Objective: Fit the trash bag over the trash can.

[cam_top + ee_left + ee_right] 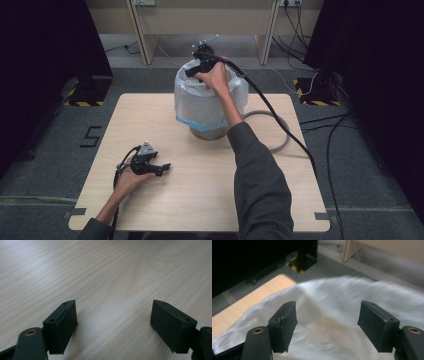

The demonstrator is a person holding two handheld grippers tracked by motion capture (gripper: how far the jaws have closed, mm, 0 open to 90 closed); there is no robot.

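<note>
1. Right gripper (327, 322): jaws wide apart, nothing clamped, poised over white bag (202, 100) lining bin at table's far side
2. Left gripper (113, 327): jaws wide, empty, low over bare table (210, 200)
3. Grey ring (280, 131): beside bin

A bin (210, 131) lined with a bag (200, 102) stands at the table's (200, 200) far middle. The right gripper (192, 71) hangs over the bag's far rim; the left gripper (162, 167) rests near the table's front left. A ring (280, 135) lies right of the bin.

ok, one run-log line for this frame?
left gripper: open, idle on table | right gripper: open, over plastic bag on bin | nothing held
</note>
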